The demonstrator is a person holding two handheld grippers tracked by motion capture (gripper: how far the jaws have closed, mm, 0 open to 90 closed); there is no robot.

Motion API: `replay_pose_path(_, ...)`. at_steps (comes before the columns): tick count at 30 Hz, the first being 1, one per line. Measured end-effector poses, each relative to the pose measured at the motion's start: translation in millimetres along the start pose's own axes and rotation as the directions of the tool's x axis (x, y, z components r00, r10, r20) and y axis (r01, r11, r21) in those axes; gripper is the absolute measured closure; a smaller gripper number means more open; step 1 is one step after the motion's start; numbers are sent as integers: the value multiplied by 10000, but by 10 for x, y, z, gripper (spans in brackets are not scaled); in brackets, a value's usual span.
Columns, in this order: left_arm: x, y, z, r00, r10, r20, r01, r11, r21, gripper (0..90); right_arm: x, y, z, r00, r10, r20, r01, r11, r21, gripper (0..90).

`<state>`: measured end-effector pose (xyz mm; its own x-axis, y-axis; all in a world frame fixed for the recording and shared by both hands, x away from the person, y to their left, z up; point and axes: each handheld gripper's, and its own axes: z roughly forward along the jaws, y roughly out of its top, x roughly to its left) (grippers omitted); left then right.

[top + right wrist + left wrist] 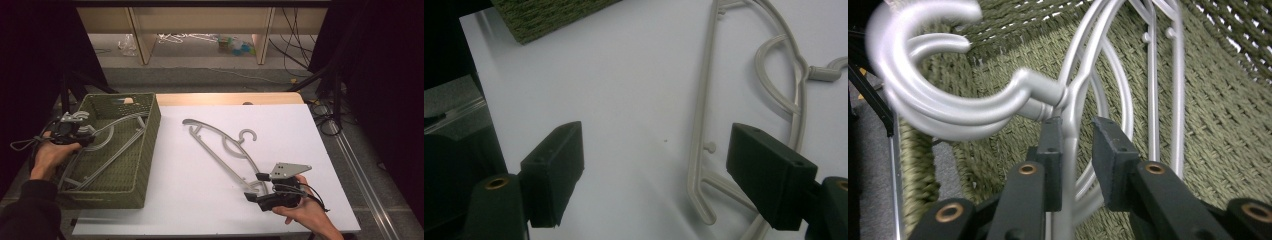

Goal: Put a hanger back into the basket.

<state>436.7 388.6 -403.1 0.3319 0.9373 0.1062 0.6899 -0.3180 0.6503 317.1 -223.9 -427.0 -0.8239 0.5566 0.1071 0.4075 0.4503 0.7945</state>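
**A:** Where's the hanger sitting?

**B:** Two spots. One grey hanger (220,147) lies flat on the white table (200,200), running from about 11 o'clock down to 5 o'clock, hook pointing toward 3. More hangers in basket (107,150) lean inside the green woven basket (150,145) at 9 o'clock of the table; looks like at least two stacked, can't count for sure.

**A:** Left tongs?

**B:** My left gripper (1075,150) is over the basket's 9 o'clock rim. In the left gripper view the jaws are narrow, w/ a hanger neck (1068,115) between them just below the hook. One pad touches the stem, the other has a small gap, so it isn't clamped.

**A:** And the right?

**B:** Right gripper (656,175) is at 5 o'clock of the table, jaws spread wide, holding nothing. It's just beside the table hanger's lower end. In the right gripper view that end (704,200) lies between the pads, closer to the right-hand one, no contact.

**A:** Anything else nearby?

**B:** Basket corner (544,15) shows at the top of the right gripper view, well apart from the jaws. Beyond the table, a wooden shelf frame (145,40) w/ bits on the floor, too small to tell.
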Motion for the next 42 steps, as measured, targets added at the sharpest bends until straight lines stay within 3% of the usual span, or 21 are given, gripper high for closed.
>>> replay_pose_path(4,-10,6,-88,9996,-270,-93,266,9989,-380,666,-7,4,-7,10000,33,26,-33,10000,5,239)
replay_pose_path(7,-36,24,-206,9967,-815,-33,807,9911,-1057,588,-9,5,-12,10000,19,64,-19,10000,-34,239)
replay_pose_path(9,-98,18,-312,9963,-838,215,861,9845,-1527,537,-12,4,-12,10000,37,75,-37,10000,-45,237)
replay_pose_path(10,-113,14,-361,9972,-707,250,737,9858,-1507,499,-11,3,-13,9999,32,117,-31,10000,-72,236)
replay_pose_path(11,-155,10,-408,9964,-797,298,837,9821,-1686,461,-11,3,-16,9999,53,88,-53,9999,-90,236)
replay_pose_path(12,-233,6,-456,9933,-1066,442,1137,9704,-2132,433,-13,3,-18,9999,60,112,-59,9999,-102,236)
replay_pose_path(21,-727,-3,-774,9901,-751,1189,1124,9310,-3472,346,-29,-2,-20,9997,142,203,-139,9998,-170,232)
replay_pose_path(25,-974,-24,-824,9845,-351,1720,969,9258,-3654,337,-34,-6,-18,9996,207,184,-204,9997,-164,232)
replay_pose_path(27,-1089,-53,-831,9790,-399,1999,1144,9191,-3771,335,-33,-6,-15,9994,237,247,-232,9995,-204,232)
replay_pose_path(29,-1214,-79,-837,9775,-284,2091,1094,9156,-3869,328,-38,-6,-10,9994,191,294,-184,9996,-231,231)
replay_pose_path(33,-1450,-101,-829,9626,81,2706,1063,9079,-4054,315,-46,-10,-8,9992,231,328,-224,9995,-215,222)
replay_pose_path(35,-1538,-108,-804,9628,252,2690,936,9028,-4197,310,-52,-11,-7,9991,232,351,-222,9994,-267,215)
replay_pose_path(40,-1718,-125,-772,9529,445,3001,942,8970,-4319,294,-56,-8,-8,9987,304,399,-290,9989,-357,210)
replay_pose_path(42,-1782,-127,-773,9528,521,2991,921,8892,-4482,288,-58,-10,-9,9986,330,407,-316,9989,-346,196)
